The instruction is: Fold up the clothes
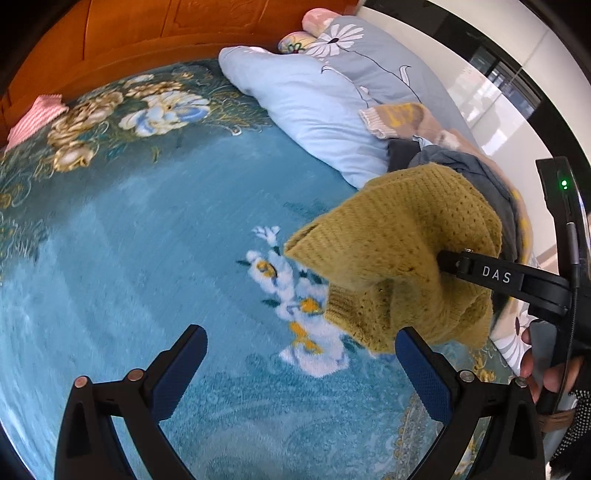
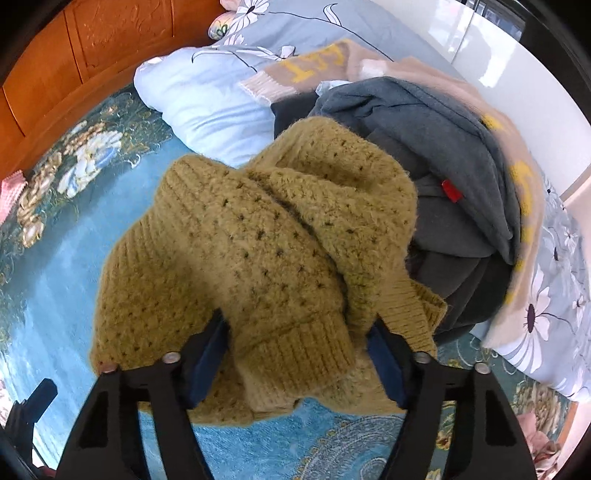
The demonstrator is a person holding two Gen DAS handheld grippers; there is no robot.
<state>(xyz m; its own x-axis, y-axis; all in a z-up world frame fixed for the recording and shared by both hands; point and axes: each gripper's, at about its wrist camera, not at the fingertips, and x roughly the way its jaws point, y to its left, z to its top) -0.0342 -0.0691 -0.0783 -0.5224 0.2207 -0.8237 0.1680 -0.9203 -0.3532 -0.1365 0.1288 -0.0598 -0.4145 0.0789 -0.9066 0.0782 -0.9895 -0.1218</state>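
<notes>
Right gripper (image 2: 297, 347): clamped on bunched mustard knit sweater (image 2: 258, 251), lifted above teal floral blanket (image 1: 147, 258). Left gripper (image 1: 301, 363): jaws spread, holding nothing, over blanket. Beside sweater: heap of grey clothes (image 2: 443, 147), pale blue pillow (image 1: 306, 110).

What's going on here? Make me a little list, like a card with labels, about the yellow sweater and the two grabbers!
sweater: mustard-yellow knit sweater, bunched up and lifted above the bed
right gripper: right gripper closed on the sweater's ribbed edge
left gripper: left gripper open, holding nothing, over the blanket
bed cover: blue flowered blanket
clothes pile: grey and beige clothes heaped behind the sweater
pillow: light blue pillow near the wooden headboard
folding: not started yet
</notes>
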